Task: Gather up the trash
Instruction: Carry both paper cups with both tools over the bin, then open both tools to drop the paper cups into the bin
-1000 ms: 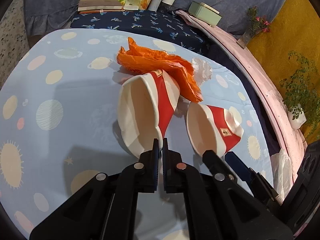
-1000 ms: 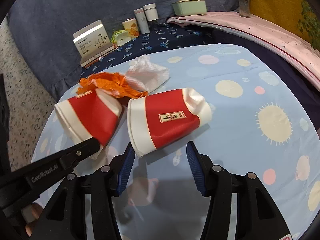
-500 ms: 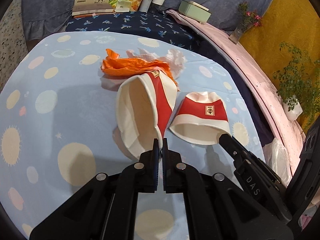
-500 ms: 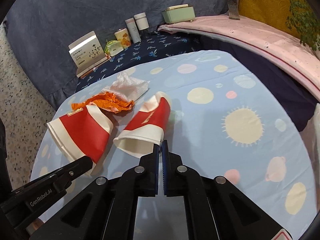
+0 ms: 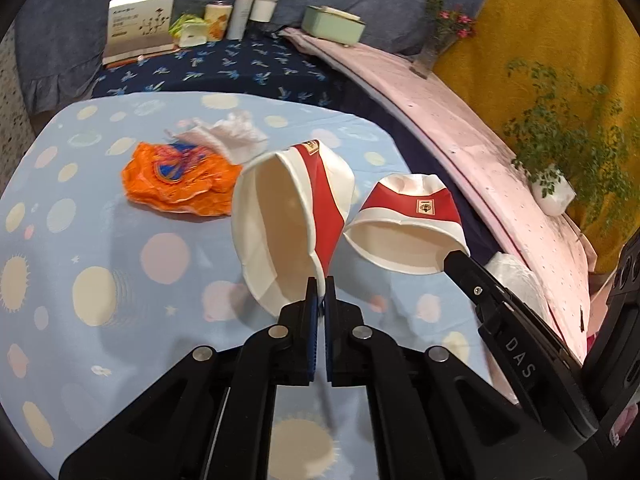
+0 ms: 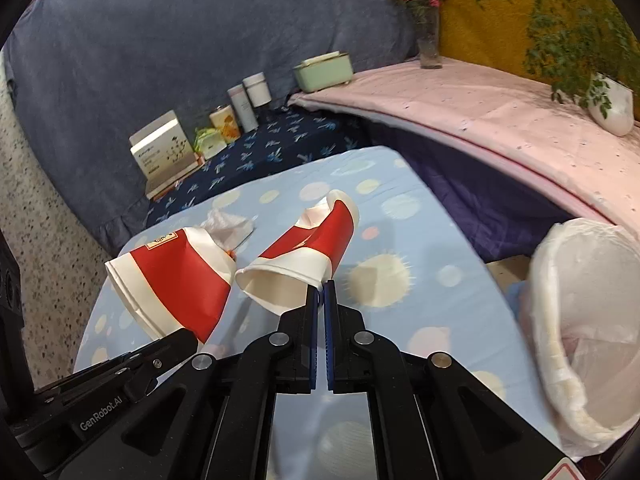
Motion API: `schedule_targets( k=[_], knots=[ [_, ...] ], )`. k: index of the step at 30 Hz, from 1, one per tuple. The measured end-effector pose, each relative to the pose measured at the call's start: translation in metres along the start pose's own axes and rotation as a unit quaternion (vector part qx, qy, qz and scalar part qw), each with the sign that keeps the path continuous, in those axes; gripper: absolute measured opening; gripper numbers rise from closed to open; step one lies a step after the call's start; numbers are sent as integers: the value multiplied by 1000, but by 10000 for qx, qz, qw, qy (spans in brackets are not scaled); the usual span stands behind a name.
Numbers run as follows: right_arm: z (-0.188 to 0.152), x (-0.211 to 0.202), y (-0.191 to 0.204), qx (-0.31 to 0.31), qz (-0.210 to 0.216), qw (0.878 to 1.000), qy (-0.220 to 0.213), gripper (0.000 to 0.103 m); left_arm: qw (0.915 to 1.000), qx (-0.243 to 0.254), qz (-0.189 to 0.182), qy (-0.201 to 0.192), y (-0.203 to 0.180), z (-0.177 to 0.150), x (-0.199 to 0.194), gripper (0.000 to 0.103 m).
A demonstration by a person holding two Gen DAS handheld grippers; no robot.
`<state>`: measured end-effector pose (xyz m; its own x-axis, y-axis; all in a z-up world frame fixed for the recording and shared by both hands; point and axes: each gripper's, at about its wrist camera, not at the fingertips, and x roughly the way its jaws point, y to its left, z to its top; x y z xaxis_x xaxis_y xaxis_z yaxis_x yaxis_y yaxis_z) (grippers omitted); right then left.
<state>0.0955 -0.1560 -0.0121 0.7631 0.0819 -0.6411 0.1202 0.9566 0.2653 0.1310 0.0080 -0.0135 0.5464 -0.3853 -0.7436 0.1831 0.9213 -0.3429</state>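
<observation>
My left gripper (image 5: 321,284) is shut on the rim of a red and white paper cup (image 5: 288,216) and holds it above the table. My right gripper (image 6: 321,290) is shut on the rim of a second red and white paper cup (image 6: 308,252), also lifted; it shows in the left wrist view (image 5: 408,220) too. The left cup appears in the right wrist view (image 6: 172,280). An orange crumpled wrapper (image 5: 180,180) and a white crumpled tissue (image 5: 232,138) lie on the blue planet-print tablecloth (image 5: 100,260). A bin lined with a white bag (image 6: 580,320) stands right of the table.
A booklet (image 5: 140,20), small jars (image 5: 248,10) and a green box (image 5: 332,26) stand on the dark blue cloth behind the table. A pink-covered ledge (image 6: 500,108) with a flower vase (image 6: 428,44) and a potted plant (image 6: 608,104) runs along the right.
Both grippers have lifted their cups higher off the table and moved back. The right gripper went from open to shut on its cup. The bin has come into the right wrist view.
</observation>
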Motion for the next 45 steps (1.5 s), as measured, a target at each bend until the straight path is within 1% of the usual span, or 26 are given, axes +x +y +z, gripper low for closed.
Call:
schedule_targets(
  k=[4, 11, 18, 23, 30, 37, 42, 44, 45],
  knots=[
    [5, -25, -26, 146, -94, 9997, -161, 3, 9997, 210, -92, -12, -35, -4, -5, 2],
    [5, -68, -85, 451, -323, 9977, -383, 3, 9975, 629, -314, 57, -102, -18, -6, 2],
    [-4, -98, -146, 870, -553, 9937, -431, 3, 9933, 1020, -507, 189, -163, -38, 2, 2],
    [-12, -112, -177, 1035, -717, 9910, -455, 3, 9900, 1235, -594, 329, -195, -52, 11, 2],
    [-24, -124, -211, 1258, -876, 9871, -453, 3, 9864, 1414, -685, 490, -225, -67, 22, 2],
    [-30, -128, -227, 1364, -984, 9848, -422, 3, 9842, 1528, -677, 578, -240, -76, 32, 3],
    [-32, -129, -235, 1429, -1025, 9835, -421, 4, 9820, 1589, -764, 674, -246, -79, 40, 4],
    [-32, -130, -237, 1446, -1053, 9829, -435, 5, 9819, 1588, -790, 664, -248, -80, 41, 4],
    [-32, -131, -238, 1460, -1059, 9825, -455, 8, 9822, 1585, -778, 646, -248, -80, 42, 5]
  ],
)
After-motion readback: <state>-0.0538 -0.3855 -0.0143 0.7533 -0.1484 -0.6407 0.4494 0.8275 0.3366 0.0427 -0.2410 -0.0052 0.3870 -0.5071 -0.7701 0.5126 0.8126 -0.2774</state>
